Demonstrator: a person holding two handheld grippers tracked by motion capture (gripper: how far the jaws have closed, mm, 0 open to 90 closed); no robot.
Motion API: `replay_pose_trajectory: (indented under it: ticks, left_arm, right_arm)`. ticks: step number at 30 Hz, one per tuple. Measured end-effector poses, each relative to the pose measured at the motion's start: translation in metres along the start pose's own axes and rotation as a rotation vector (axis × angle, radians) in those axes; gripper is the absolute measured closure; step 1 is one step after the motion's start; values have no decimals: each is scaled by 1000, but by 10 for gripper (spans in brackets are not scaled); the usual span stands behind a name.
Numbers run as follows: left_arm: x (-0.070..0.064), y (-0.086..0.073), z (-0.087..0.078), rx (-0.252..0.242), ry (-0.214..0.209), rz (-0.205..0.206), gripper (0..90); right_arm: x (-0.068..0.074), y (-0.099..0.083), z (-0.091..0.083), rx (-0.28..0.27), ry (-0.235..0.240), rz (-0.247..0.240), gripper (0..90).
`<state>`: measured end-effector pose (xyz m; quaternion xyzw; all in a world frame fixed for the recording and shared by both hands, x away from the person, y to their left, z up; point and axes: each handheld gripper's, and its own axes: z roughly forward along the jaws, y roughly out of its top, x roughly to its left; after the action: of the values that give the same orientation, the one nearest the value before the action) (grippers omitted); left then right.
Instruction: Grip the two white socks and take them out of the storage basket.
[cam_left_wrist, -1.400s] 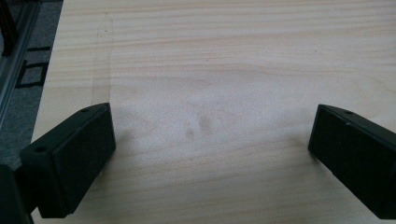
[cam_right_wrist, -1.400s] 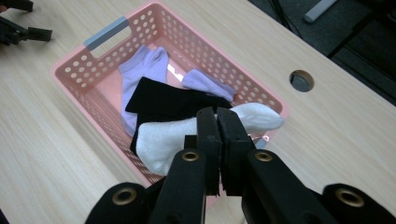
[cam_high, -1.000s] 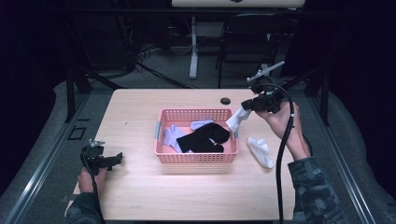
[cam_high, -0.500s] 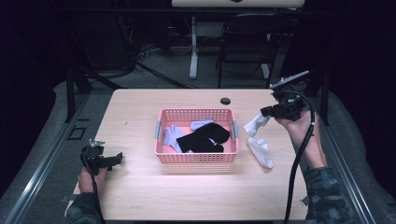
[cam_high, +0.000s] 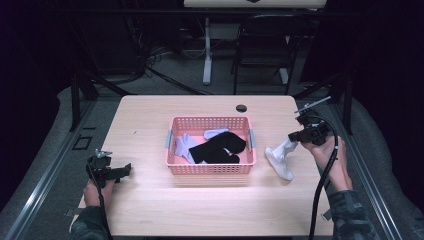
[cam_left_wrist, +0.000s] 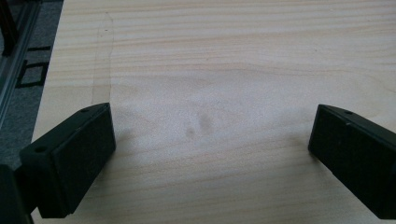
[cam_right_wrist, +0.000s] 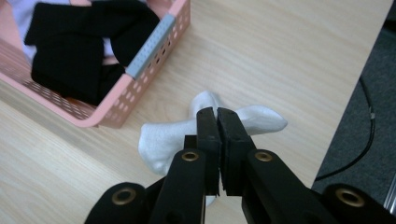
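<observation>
The left gripper (cam_high: 112, 171) is held idle with jaws wide apart over bare table (cam_left_wrist: 224, 60), well left of the pink basket (cam_high: 210, 167) holding dark and pale clothes. Further right, the right gripper (cam_right_wrist: 217, 116) is clamped on a white sock (cam_right_wrist: 163, 140) draped beside the basket. If released carelessly, the sock could be dragged toward the nearby table edge.

— What colours sit in the basket (cam_high: 210, 169)?
— It is pink plastic, pierced with small holes, with grey handles. Inside it lie a black garment (cam_high: 218, 148) and pale lilac socks (cam_high: 184, 146).
— And beside the basket?
— A plain white sock (cam_high: 279, 159) on the bench (cam_high: 150, 200), which is light wood with fine grain. Both sets of jaws are black.
</observation>
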<state>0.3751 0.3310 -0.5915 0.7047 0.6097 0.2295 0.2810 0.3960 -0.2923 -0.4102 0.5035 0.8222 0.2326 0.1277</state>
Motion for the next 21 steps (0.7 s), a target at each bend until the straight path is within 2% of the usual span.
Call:
replay_pose_trajectory:
  ticks: [2, 5, 6, 8, 11, 16, 17, 18, 19, 21]
  left_arm:
    - [0, 0, 0, 1, 2, 0, 5]
    - [0, 0, 0, 0, 0, 0, 5]
    - [0, 0, 0, 1, 1, 0, 5]
    - [0, 0, 0, 1, 1, 0, 5]
    - [0, 0, 0, 0, 0, 0, 5]
    - [0, 0, 0, -1, -1, 0, 5]
    - [0, 0, 0, -1, -1, 0, 5]
    - [0, 0, 0, -1, -1, 0, 5]
    - [0, 0, 0, -1, -1, 0, 5]
    - [0, 0, 0, 1, 1, 0, 5]
  right_arm:
    - [-1, -3, 11, 22, -15, 4, 885]
    - [-2, -7, 29, 53, 8, 17, 885]
    - [-3, -9, 35, 67, -7, 15, 885]
    - [-7, -12, 49, 102, 7, 26, 885]
    - [-8, -17, 65, 117, 13, 45, 884]
    - [-8, -18, 88, 147, 7, 45, 883]
    - [-7, -18, 91, 153, -4, 40, 883]
    - [-7, -18, 94, 135, 0, 55, 883]
    - [-8, -17, 95, 158, 6, 46, 882]
    - [-9, -16, 100, 157, -5, 51, 880]
